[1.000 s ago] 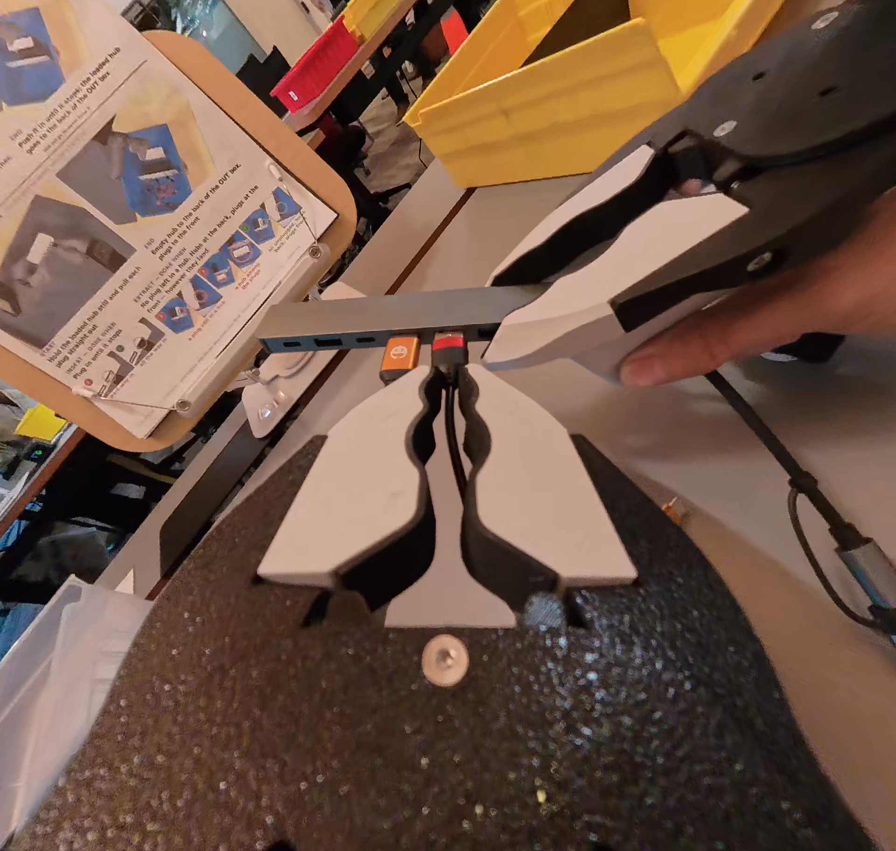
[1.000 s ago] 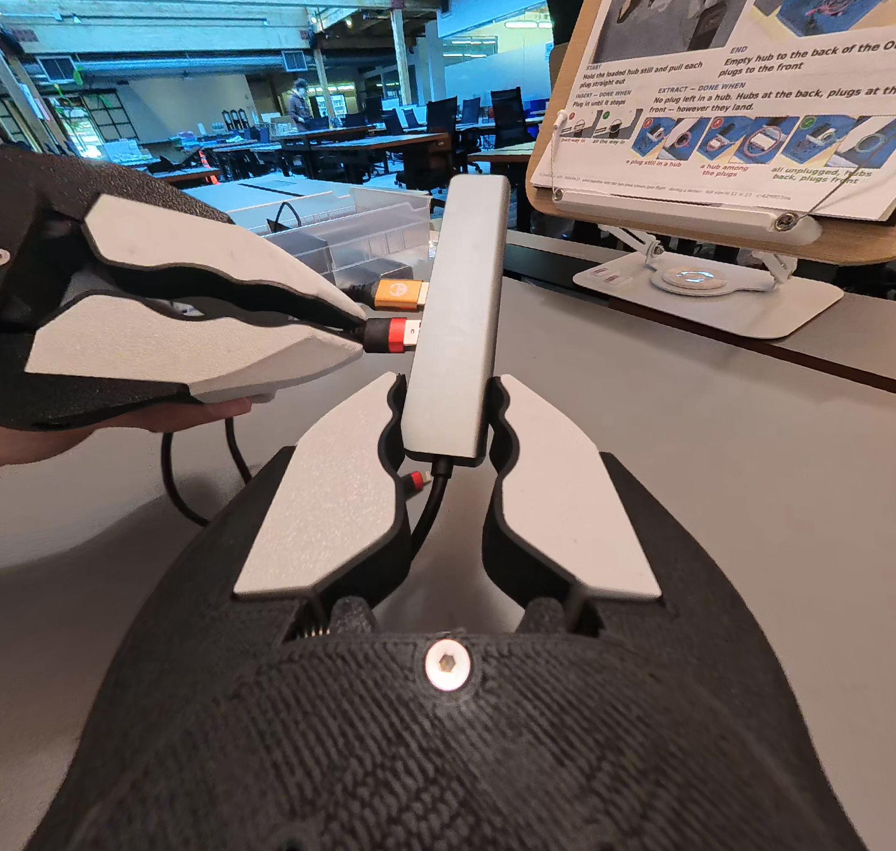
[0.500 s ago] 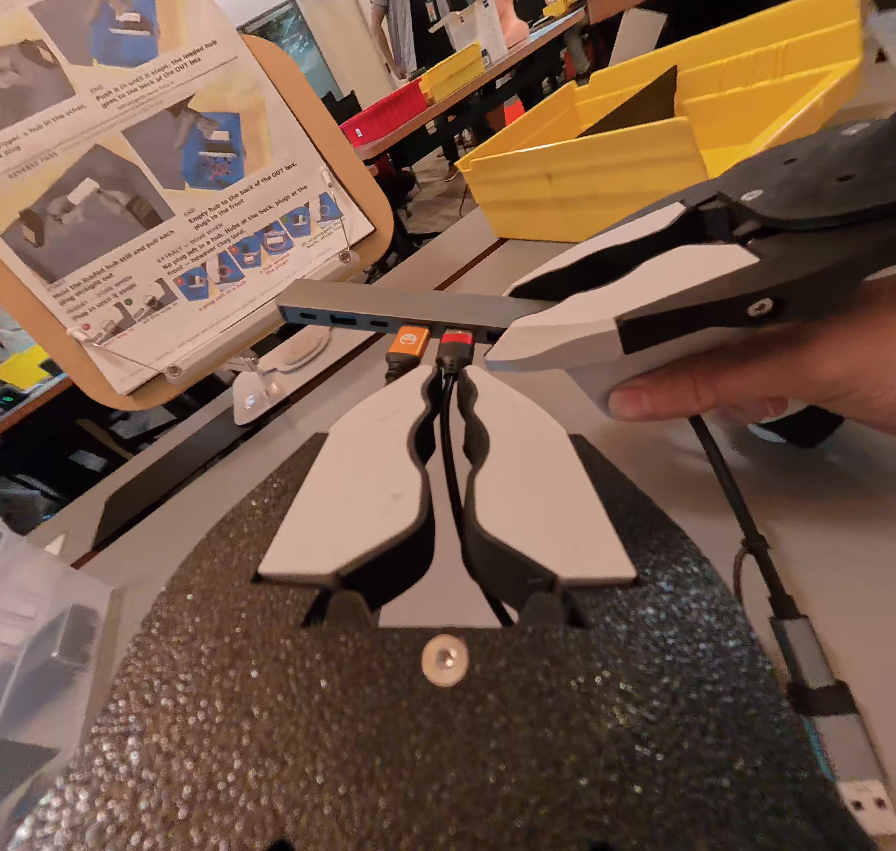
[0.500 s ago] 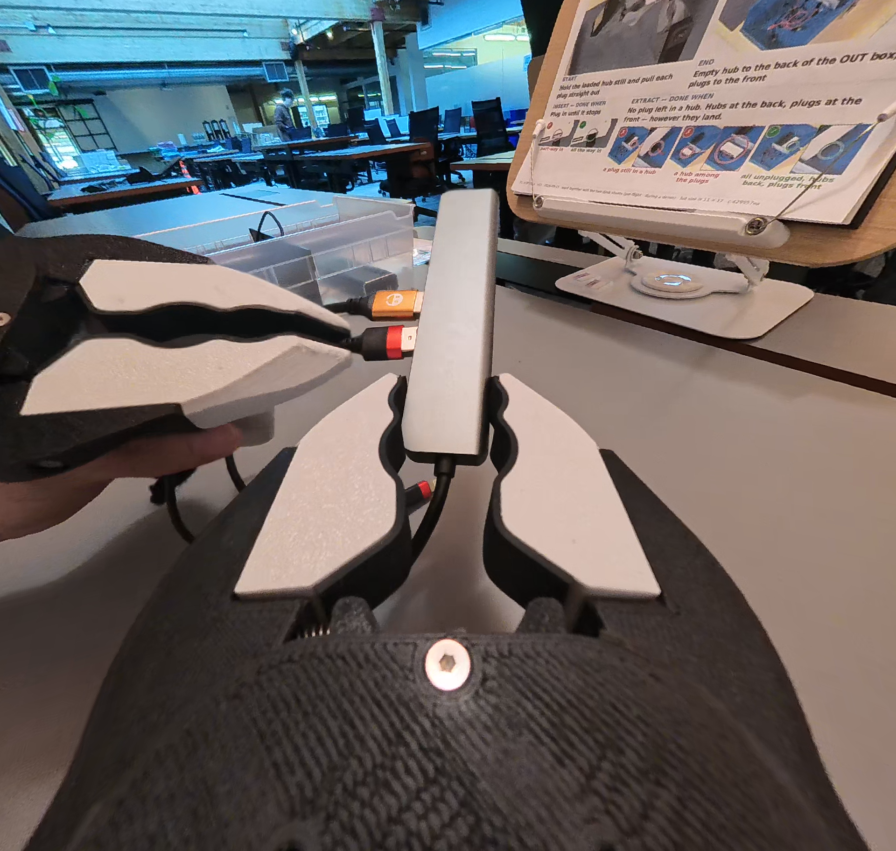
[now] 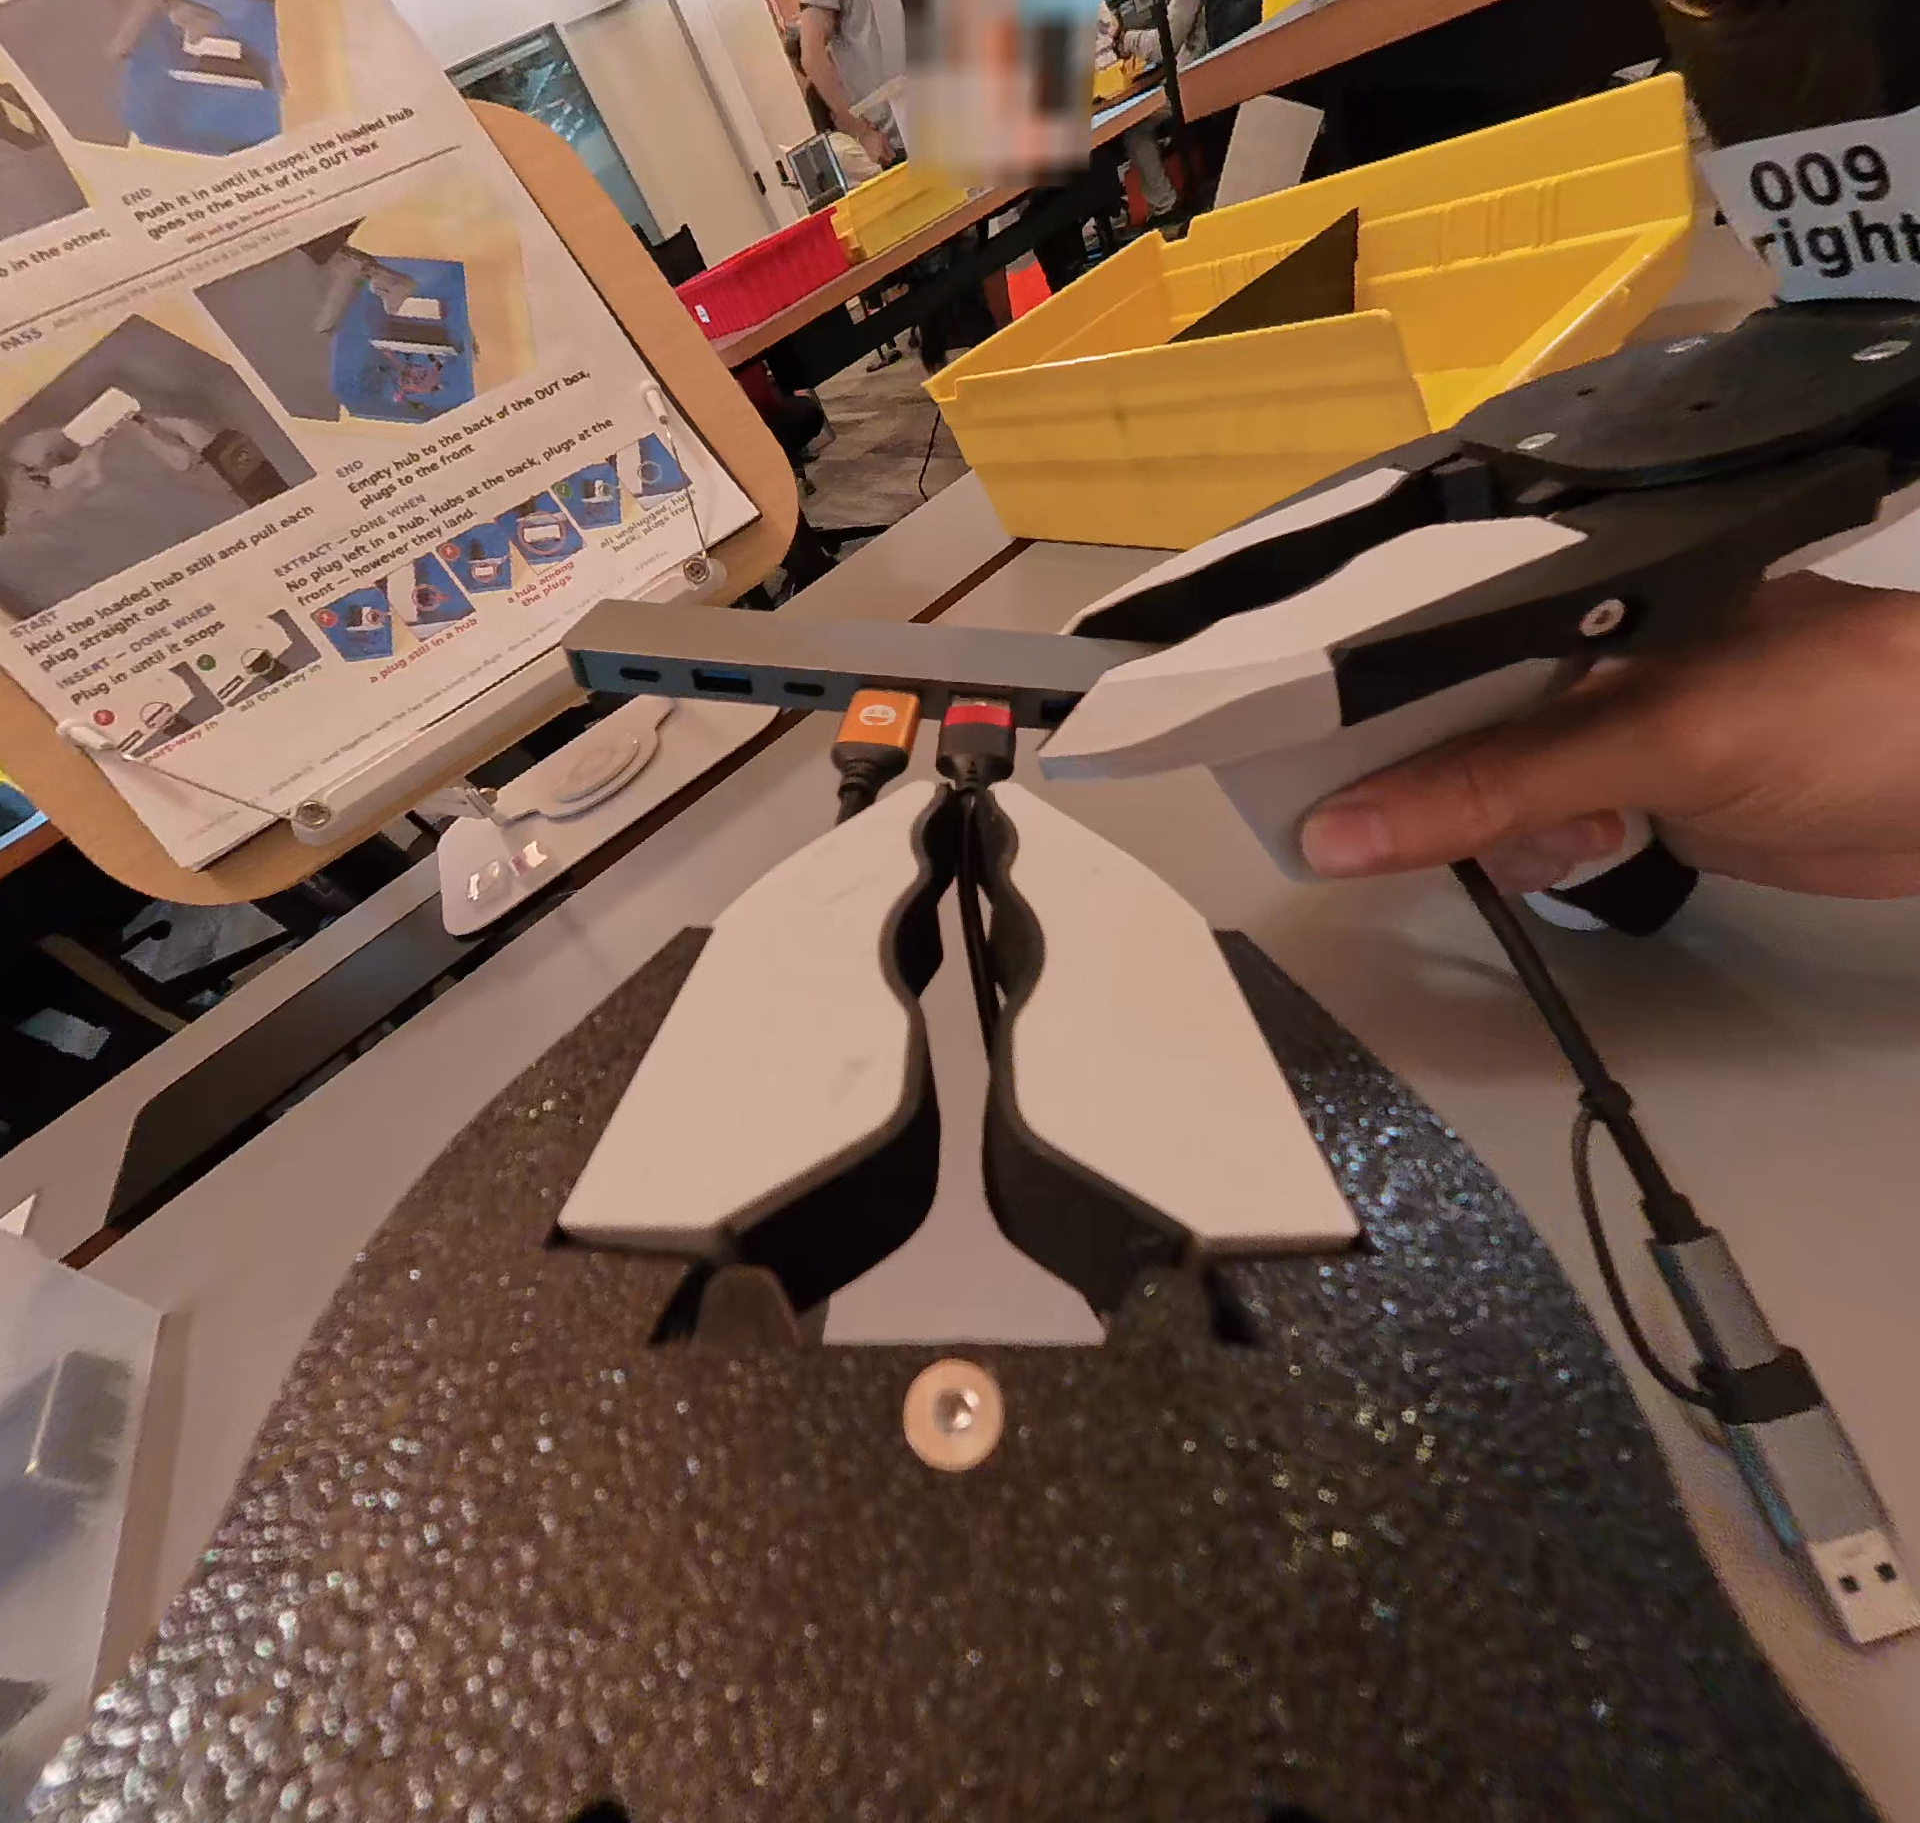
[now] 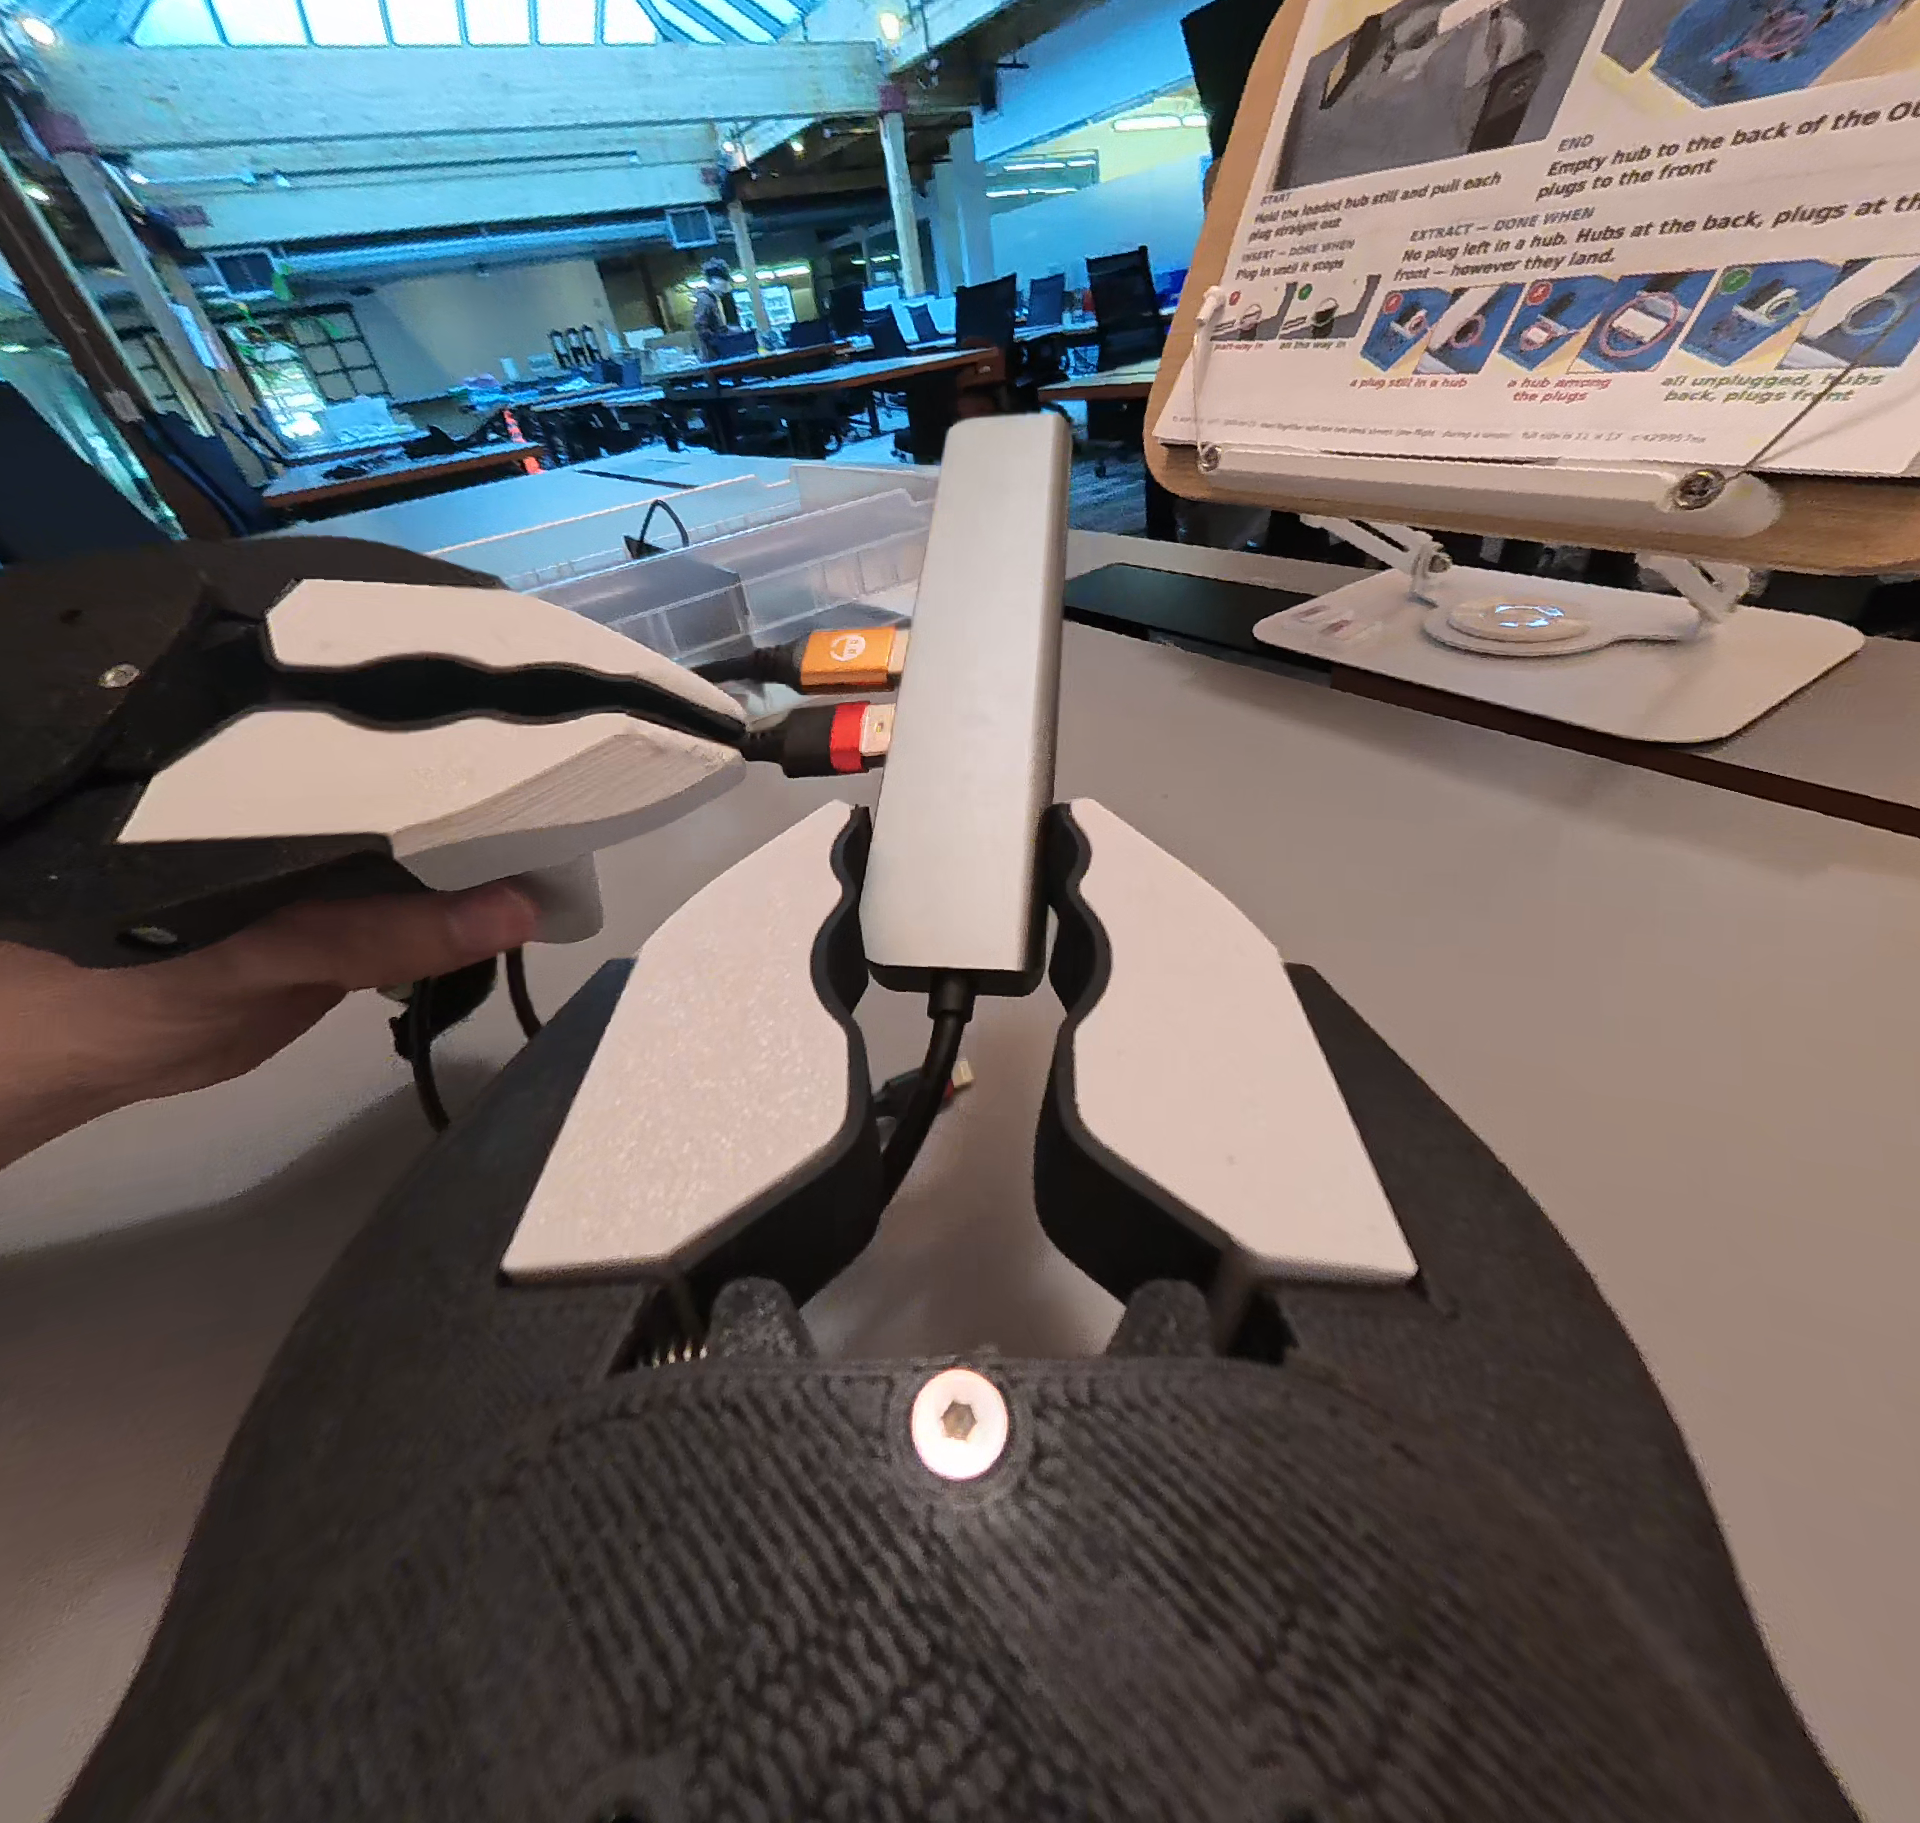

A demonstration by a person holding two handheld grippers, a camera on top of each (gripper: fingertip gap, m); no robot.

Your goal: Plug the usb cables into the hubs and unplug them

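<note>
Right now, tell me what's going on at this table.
A person works two handheld grippers. The right gripper clamps one end of a grey hub, holding it off the table. The left gripper is shut on the cable just behind the red plug, which sits in the hub beside an orange plug.

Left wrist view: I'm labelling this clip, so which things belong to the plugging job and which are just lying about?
In use:
- grey USB hub
- red plug
- orange plug
- left gripper
- right gripper

Lying about:
- yellow bin
- instruction sheet
- loose USB adapter
</note>
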